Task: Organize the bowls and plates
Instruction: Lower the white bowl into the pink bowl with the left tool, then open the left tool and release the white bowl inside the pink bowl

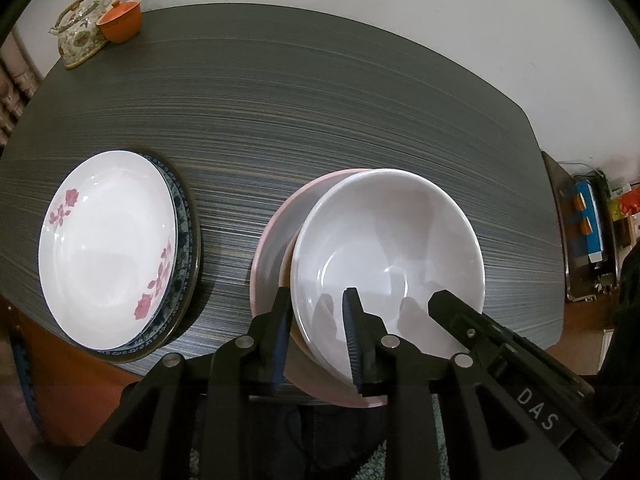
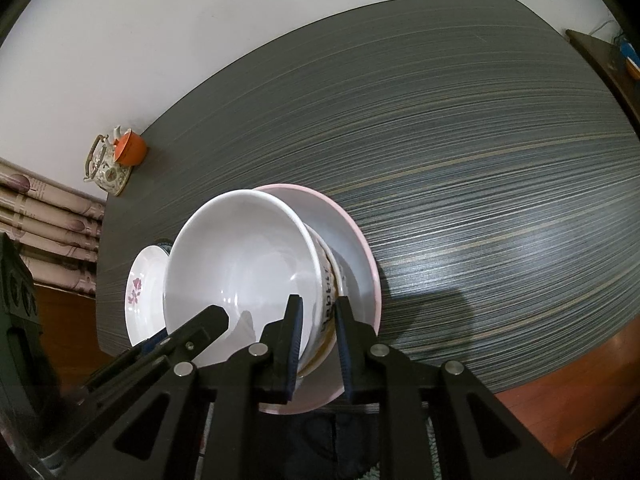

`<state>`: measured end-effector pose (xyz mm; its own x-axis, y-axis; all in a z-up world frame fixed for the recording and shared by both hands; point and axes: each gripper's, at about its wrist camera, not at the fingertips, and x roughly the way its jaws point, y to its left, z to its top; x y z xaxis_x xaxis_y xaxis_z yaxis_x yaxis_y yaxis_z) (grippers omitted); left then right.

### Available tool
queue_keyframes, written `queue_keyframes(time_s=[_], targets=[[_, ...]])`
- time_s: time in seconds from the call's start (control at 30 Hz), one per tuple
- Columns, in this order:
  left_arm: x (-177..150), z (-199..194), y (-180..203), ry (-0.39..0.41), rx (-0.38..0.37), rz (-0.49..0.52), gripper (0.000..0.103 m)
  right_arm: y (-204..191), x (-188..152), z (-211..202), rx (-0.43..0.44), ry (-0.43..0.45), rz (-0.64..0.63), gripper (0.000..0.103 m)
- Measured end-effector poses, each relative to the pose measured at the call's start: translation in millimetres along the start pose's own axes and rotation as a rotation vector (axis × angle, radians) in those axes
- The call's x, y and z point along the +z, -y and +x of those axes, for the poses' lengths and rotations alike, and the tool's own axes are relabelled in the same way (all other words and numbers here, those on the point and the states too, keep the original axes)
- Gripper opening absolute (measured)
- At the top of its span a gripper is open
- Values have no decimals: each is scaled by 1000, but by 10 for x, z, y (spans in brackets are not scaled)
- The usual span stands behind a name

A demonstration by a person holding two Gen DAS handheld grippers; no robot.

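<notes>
White bowl (image 1: 384, 256): sits tilted in a pink bowl (image 1: 272, 240), near my edge of the table (image 1: 320, 100); a third bowl with brown lettering (image 2: 329, 300) shows just under it.
Left fingers (image 1: 316, 328): one pad each side of the white bowl's near rim, a visible gap on the outer side, not pressing.
Right fingers (image 2: 318, 340): narrowly parted, straddling the stacked rims on the other side; I cannot tell if they pinch.
Plates: flowered plate (image 1: 108, 248) on a blue-rimmed plate (image 1: 184, 216), left of the bowls.
Far corner: teapot (image 1: 78, 28) touching an orange cup (image 1: 122, 20).
</notes>
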<state>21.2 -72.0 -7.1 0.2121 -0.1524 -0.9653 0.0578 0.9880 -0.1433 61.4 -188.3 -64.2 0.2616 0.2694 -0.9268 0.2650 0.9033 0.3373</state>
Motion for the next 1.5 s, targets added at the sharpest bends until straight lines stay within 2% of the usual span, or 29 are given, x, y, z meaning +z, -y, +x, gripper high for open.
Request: queue_keyframes(time_s=[0.1, 0.47, 0.83, 1.0, 1.13, 1.2, 1.5], targets=[[0, -3, -7, 4, 4, 0, 28, -13, -9, 2, -4, 1, 1, 19], [3, -23, -43, 17, -22, 6, 36, 6, -7, 20, 3, -2, 11, 19], [10, -166, -94, 106, -48, 34, 50, -2, -14, 15, -2, -2, 4, 19], [-1, -215, -139, 143, -33, 45, 61, -33, -28, 27, -16, 0, -11, 19], [-30, -242, -178, 163, -25, 45, 64, -62, -42, 24, -31, 10, -26, 19], [-51, -271, -178, 184, 1, 51, 69, -77, -51, 22, -34, 16, -30, 19], [-123, -322, -169, 249, 50, 57, 69, -111, -73, -135, -21, 137, -69, 20]])
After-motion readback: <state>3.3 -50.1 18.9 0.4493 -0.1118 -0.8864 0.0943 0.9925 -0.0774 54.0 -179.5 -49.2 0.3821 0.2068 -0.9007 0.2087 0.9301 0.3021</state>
